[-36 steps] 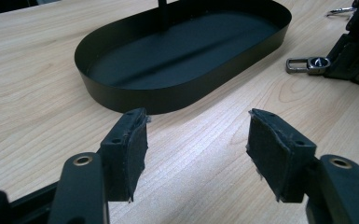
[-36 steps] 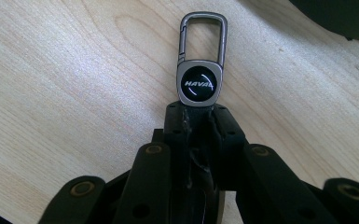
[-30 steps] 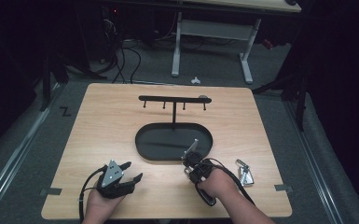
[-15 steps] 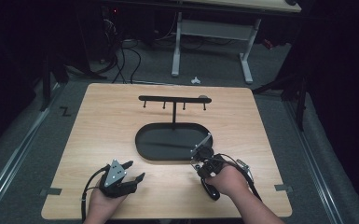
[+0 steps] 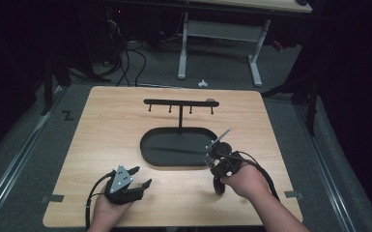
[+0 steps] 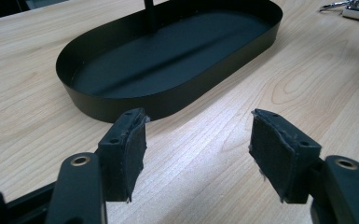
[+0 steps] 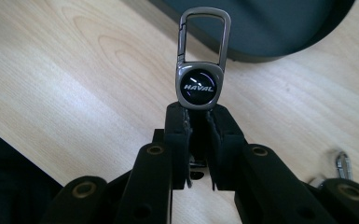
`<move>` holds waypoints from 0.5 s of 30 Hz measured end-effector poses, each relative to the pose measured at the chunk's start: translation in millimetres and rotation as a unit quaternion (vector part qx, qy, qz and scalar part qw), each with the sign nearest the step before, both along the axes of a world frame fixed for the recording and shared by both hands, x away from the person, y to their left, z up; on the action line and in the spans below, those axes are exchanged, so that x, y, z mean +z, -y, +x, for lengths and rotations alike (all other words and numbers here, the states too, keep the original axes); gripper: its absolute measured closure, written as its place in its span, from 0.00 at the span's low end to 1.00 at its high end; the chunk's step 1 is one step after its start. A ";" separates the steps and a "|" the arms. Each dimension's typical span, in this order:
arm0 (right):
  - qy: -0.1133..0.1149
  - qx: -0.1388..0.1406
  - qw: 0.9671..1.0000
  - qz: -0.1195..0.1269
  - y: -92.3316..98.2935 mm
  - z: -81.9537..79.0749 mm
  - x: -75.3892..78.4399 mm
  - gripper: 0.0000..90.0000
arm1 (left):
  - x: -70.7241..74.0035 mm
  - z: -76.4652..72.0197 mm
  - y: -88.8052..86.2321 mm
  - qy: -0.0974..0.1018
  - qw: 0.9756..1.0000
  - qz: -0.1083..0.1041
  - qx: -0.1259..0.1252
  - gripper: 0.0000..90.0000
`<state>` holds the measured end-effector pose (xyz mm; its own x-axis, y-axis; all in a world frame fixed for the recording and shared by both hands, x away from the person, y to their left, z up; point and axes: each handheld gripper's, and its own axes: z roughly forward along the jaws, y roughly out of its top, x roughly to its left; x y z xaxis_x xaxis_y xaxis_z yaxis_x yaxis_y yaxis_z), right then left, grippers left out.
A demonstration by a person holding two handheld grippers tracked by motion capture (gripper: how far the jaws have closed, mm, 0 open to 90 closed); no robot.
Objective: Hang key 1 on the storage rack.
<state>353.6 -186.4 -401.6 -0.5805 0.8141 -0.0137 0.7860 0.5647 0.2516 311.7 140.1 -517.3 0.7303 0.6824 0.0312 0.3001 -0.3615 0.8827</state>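
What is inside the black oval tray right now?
The tray holds nothing loose; only the stand's post rises from its floor. The right gripper holds the key fob above the table, outside the tray. The near wall hides a strip of floor.

The table (image 5: 125, 125) is viewed from above at 6 o'clock, facing 12. Gripper cameras sit low and close; the black tray (image 6: 168, 60) (image 7: 270, 32) (image 5: 154, 145) is shared by all.

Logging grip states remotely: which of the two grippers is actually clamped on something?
The right gripper: its jaws pinch the HAVAL key fob. The left gripper is open above bare table.
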 end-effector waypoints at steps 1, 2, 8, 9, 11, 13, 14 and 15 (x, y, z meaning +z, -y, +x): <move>0.001 -0.004 1.000 0.001 -0.1 0.4 2.7 0.89 | 0.0 0.0 -0.6 0.000 1.000 -0.001 0.001 0.40; 0.001 -0.004 1.000 0.001 -0.1 0.4 2.7 0.89 | 0.3 0.0 -1.3 0.000 1.000 -0.001 0.001 0.40; 0.013 -0.006 1.000 0.007 -2.2 5.2 11.6 0.89 | 0.4 -0.1 -2.5 0.003 1.000 -0.003 0.005 0.40; 0.012 -0.009 1.000 0.007 -3.3 5.5 12.2 0.89 | 0.3 0.0 -2.4 0.003 1.000 -0.002 0.005 0.40; 0.013 -0.007 1.000 0.006 -4.9 6.4 13.5 0.89 | 0.0 0.0 -2.2 0.001 1.000 0.001 0.004 0.40; 0.017 -0.004 1.000 0.005 -5.7 7.5 15.2 0.89 | -0.3 0.0 -2.0 0.002 1.000 0.002 0.004 0.40; 0.019 -0.006 1.000 0.003 -6.3 7.8 16.3 0.89 | -0.3 0.1 -2.0 0.002 1.000 0.002 0.004 0.40; 0.020 -0.006 1.000 0.005 -6.6 8.4 17.3 0.89 | -0.2 0.1 -2.1 0.002 1.000 0.002 0.004 0.40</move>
